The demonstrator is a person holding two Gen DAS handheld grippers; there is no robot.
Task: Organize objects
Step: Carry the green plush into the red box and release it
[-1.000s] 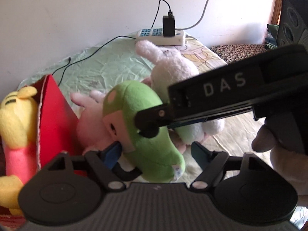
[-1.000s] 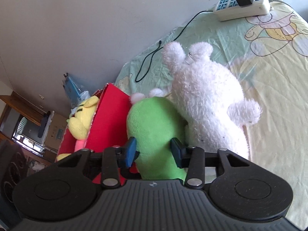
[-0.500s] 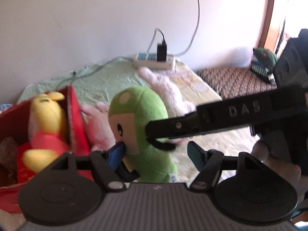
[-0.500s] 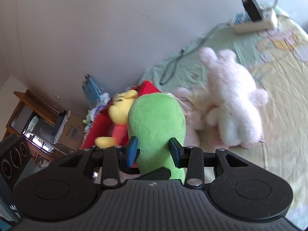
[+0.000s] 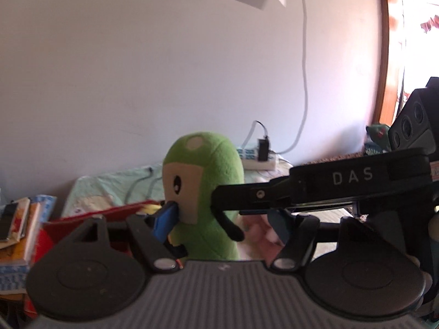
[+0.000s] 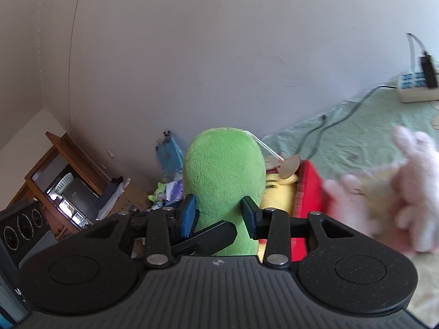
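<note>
Both grippers, left gripper [image 5: 221, 223] and right gripper [image 6: 218, 213], hold the soft green plush toy [image 6: 223, 189] between their fingers, lifted above the bed. At 3 o'clock is the red box [image 6: 308, 189]; an uneven squeeze could let the toy slip out.

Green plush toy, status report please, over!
Right gripper shut on green plush toy. Left gripper: one finger at its face, grip unclear. Red box beside it, yellow plush inside.
</note>
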